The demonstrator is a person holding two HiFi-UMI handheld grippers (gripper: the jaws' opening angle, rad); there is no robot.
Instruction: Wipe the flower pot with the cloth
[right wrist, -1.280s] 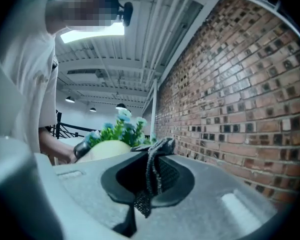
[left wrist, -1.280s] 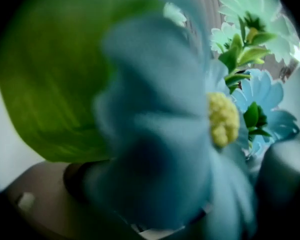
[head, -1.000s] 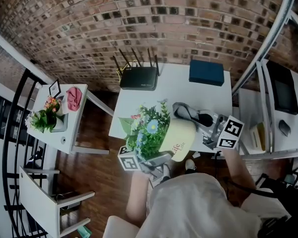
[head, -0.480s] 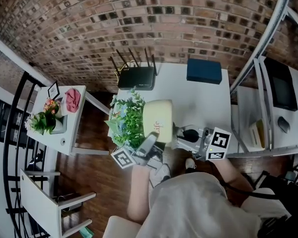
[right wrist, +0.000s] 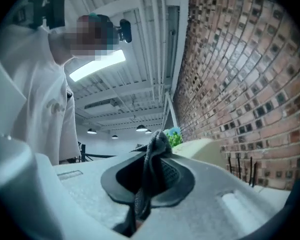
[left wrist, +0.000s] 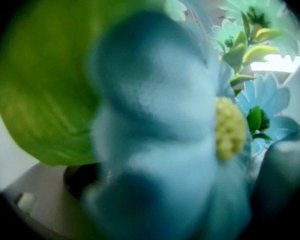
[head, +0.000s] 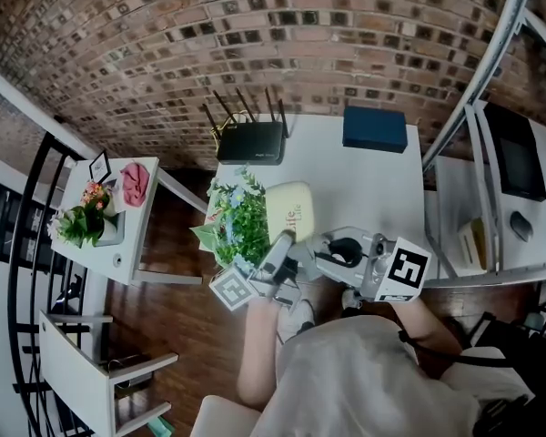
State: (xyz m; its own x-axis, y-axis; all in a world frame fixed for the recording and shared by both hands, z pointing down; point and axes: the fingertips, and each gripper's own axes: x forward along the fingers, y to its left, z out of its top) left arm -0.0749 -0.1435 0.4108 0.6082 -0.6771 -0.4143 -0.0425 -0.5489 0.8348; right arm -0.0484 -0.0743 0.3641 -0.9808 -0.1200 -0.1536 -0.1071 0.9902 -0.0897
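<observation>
"What's the person wearing?"

"A pale grey shirt (head: 364, 381)."

"And the tools?"

"The left gripper (head: 280, 255) and right gripper (head: 320, 251) are pale grey plastic. Each bears a black-and-white marker cube (head: 405, 269). Dark pads (right wrist: 177, 176) line the right one."

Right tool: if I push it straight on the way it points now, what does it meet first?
Most likely the cream flower pot, just beyond the grey cloth pinched in the right tool; the cloth's bunched tip would touch it first. The gap is hard to judge.
</observation>
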